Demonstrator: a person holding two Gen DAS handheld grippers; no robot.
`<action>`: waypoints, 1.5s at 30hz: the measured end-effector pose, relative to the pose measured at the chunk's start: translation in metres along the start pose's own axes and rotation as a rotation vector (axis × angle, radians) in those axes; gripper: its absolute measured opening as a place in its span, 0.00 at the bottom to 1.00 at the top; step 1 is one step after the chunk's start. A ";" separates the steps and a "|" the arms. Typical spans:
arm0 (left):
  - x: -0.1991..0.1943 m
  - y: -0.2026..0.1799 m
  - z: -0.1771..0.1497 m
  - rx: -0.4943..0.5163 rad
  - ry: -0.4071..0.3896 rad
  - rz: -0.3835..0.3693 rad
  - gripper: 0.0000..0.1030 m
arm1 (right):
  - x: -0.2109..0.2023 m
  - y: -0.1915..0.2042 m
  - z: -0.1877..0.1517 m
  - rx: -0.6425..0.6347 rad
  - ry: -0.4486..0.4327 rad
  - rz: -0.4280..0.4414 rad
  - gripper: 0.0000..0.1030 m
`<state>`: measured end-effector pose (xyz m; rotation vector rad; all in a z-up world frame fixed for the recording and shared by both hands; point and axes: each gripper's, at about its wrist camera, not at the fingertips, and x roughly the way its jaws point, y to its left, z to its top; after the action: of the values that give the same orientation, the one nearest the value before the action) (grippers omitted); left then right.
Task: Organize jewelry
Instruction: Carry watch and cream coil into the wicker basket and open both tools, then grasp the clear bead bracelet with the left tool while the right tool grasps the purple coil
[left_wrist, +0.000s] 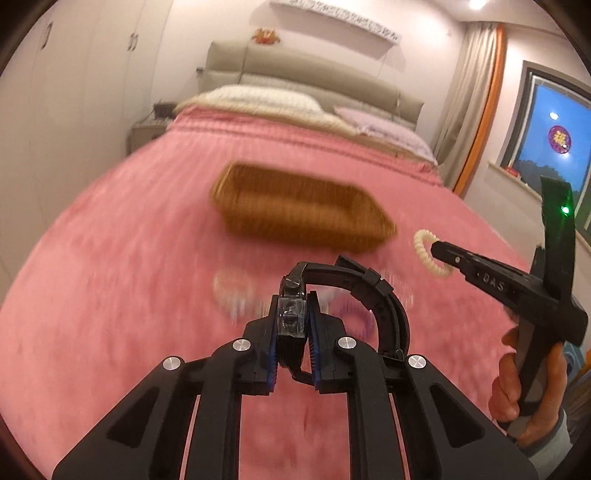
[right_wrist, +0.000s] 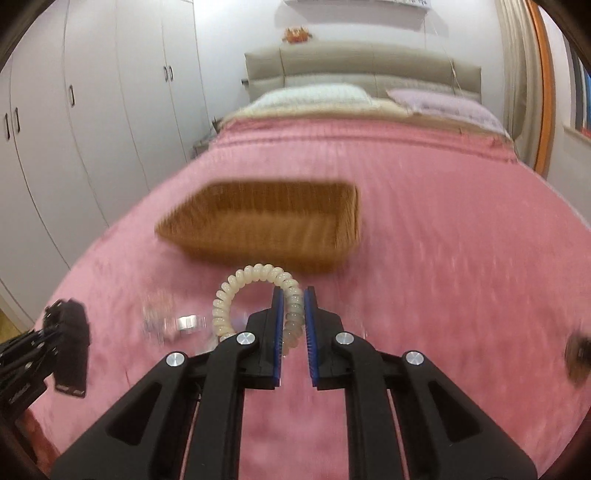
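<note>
Left claw (left_wrist: 293, 314) was clamped on the stiff black watch (left_wrist: 369, 295) by its face; right claw (right_wrist: 293, 314) pinched the light, springy coil bracelet (right_wrist: 255, 291), both well short of the basket (right_wrist: 266, 229) mid-bed.

left gripper (left_wrist: 293, 310): fingers nearly together, clamped on a black watch (left_wrist: 373, 299), held above the bed. right gripper (right_wrist: 293, 306): blue pads (right_wrist: 277, 325) closed on a cream coil bracelet (right_wrist: 255, 288), also raised. right hand (left_wrist: 524, 380) wraps the handle, fingers curled, grey cuff at the wrist.
</note>
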<state>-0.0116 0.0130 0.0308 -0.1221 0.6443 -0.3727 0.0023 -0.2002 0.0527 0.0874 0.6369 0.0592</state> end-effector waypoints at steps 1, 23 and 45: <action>0.008 -0.001 0.016 0.014 -0.017 0.002 0.11 | 0.005 0.001 0.015 -0.004 -0.015 -0.004 0.09; 0.248 0.027 0.131 0.084 0.228 0.071 0.11 | 0.218 -0.004 0.083 -0.016 0.263 -0.044 0.09; 0.084 0.033 0.117 0.050 0.017 -0.105 0.63 | 0.073 0.001 0.075 0.008 0.049 0.087 0.37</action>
<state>0.1312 0.0110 0.0688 -0.1051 0.6466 -0.4918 0.1054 -0.1984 0.0702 0.1218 0.6823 0.1430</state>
